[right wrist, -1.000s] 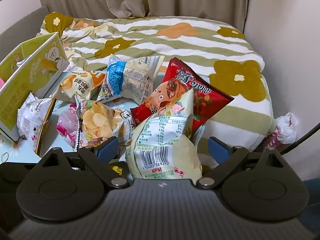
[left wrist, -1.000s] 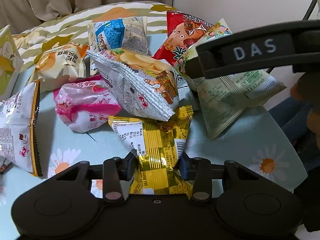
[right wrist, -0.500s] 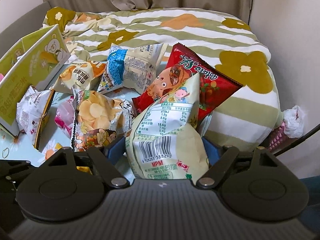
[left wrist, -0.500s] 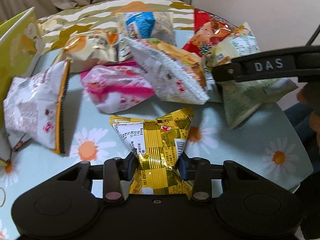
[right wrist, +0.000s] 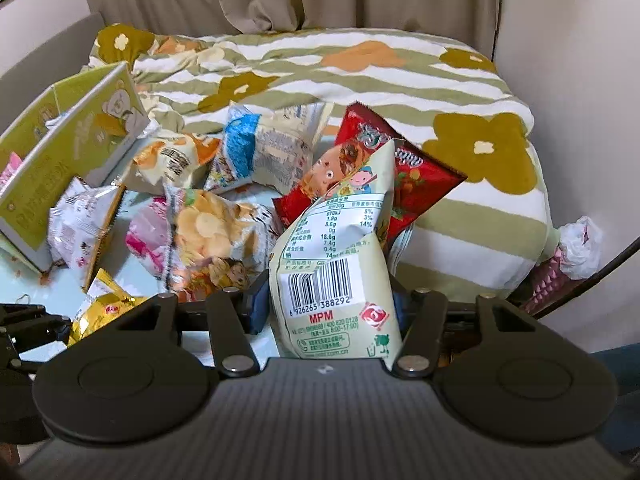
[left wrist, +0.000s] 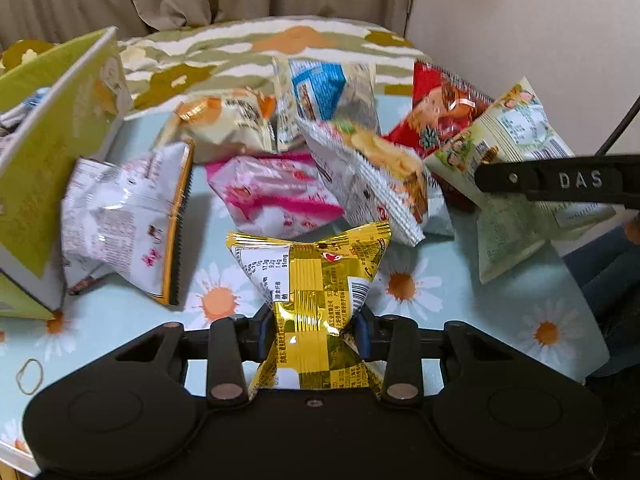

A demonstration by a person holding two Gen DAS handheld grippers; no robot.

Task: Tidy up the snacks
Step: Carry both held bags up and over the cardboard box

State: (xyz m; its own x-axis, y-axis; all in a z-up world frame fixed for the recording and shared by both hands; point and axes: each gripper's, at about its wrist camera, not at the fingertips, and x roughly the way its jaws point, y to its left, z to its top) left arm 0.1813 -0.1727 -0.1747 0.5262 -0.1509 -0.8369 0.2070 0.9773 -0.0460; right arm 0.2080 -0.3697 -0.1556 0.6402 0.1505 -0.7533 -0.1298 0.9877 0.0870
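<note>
Between left tool (left wrist: 315,330) pads: gold bag (left wrist: 316,280), pinched at waist, above worktop (left wrist: 500,320). Right tool (right wrist: 326,300) clamps pale green bag (right wrist: 340,272) low, near barcode. Both look light, puffy, crinkly, slippery; contents likely crush. Grip seams gently. Green box (left wrist: 44,160) open at left.

The right gripper (right wrist: 326,312), whose blue pads stood apart from the pale green snack bag (right wrist: 340,264) a second ago, now pinches it on both sides. The left gripper (left wrist: 314,330) carries its gold snack bag (left wrist: 316,280) away from the pile — no longer tucked under the potato chip bag (left wrist: 376,176) — and the green box (left wrist: 52,152) comes further into the left wrist view.
</note>
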